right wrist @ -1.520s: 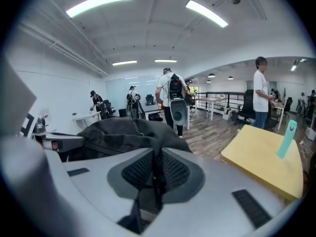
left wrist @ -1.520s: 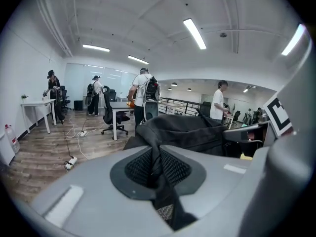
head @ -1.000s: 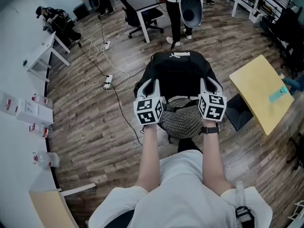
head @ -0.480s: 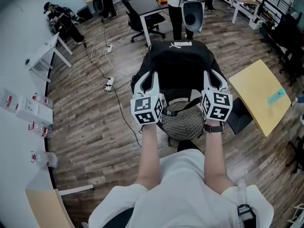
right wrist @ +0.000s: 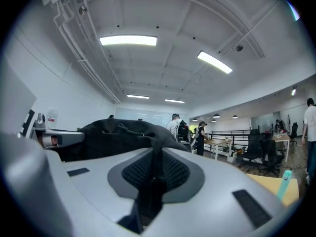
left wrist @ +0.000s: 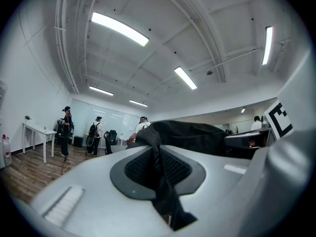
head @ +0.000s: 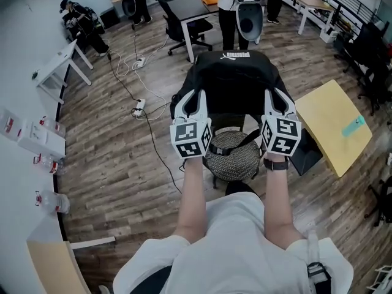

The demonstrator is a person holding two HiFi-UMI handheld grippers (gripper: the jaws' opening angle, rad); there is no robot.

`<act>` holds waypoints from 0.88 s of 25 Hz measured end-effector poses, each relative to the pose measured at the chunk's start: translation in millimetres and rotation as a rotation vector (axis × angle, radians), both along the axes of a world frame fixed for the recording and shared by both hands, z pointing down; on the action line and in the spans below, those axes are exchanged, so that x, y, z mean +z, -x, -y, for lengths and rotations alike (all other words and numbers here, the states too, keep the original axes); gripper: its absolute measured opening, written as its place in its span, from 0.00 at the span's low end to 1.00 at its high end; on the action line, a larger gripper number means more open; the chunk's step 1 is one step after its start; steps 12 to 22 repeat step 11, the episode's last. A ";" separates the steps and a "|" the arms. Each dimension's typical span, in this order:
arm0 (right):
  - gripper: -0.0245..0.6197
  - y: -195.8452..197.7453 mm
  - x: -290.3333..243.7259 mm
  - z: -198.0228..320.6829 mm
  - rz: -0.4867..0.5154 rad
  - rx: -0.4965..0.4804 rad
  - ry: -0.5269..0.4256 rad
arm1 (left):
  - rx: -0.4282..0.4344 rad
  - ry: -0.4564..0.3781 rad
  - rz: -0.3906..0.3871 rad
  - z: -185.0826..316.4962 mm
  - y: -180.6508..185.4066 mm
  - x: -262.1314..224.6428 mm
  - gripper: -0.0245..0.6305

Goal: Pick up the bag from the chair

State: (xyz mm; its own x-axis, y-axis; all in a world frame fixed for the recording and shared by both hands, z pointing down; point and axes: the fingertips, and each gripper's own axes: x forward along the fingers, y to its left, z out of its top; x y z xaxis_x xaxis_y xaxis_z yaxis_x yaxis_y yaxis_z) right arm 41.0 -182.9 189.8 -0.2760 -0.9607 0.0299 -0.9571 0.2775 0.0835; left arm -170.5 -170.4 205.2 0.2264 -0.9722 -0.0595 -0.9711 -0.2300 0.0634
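Head view: the black bag [head: 236, 84] is at twelve o'clock from the chair [head: 231, 158], between the left gripper [head: 190, 103] and right gripper [head: 278, 100]. Left gripper view: the jaws pinch the bag's cloth. Right gripper view: these jaws clamp the bag too.

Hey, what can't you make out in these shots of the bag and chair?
Head view: whether the backpack clears the chair; the top-down angle flattens height.
Head view: the chair's base, mostly under the chair itself.
Gripper views: chair out of frame; left claw and right claw hide the strap where clamped.
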 end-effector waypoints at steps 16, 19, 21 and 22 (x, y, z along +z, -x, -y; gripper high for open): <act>0.13 -3.3 -7.5 0.5 -0.012 -0.009 -0.022 | 0.008 -0.014 -0.012 2.0 -2.2 -2.9 0.11; 0.13 -3.3 -7.5 0.5 -0.012 -0.009 -0.022 | 0.008 -0.014 -0.012 2.0 -2.2 -2.9 0.11; 0.13 -3.3 -7.5 0.5 -0.012 -0.009 -0.022 | 0.008 -0.014 -0.012 2.0 -2.2 -2.9 0.11; 0.13 -3.3 -7.5 0.5 -0.012 -0.009 -0.022 | 0.008 -0.014 -0.012 2.0 -2.2 -2.9 0.11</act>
